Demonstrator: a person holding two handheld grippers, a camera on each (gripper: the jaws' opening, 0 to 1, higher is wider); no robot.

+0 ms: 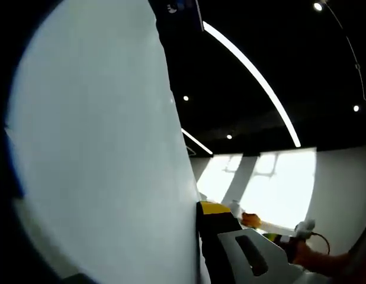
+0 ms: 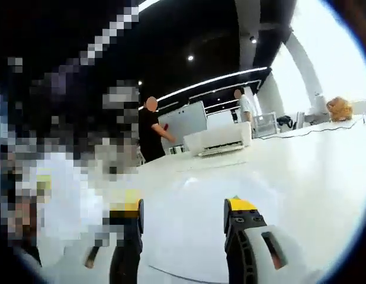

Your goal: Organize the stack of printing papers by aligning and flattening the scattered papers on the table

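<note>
Paper fills much of the left gripper view: a large white sheet of printing paper (image 1: 100, 154) stands upright across the left half, hiding whatever lies behind it. Its lower edge is cut off by the frame, and only one jaw of the left gripper (image 1: 198, 242), black with a yellow tip, shows beside the sheet's right edge and touching it. The other jaw is hidden behind the paper, so I cannot tell how far that gripper is open or whether it pinches the sheet. A hand (image 1: 316, 257) holding a white tool shows at the lower right, partly cut off.

In the right gripper view the right gripper (image 2: 183, 216) has its two yellow-tipped jaws spread wide apart with nothing between them, pointing out over a broad white table (image 2: 301, 177). A faint curved edge of a white sheet (image 2: 183, 236) lies flat on the table between the jaws, hard to separate from the tabletop. Two people stand far back near white equipment.
</note>
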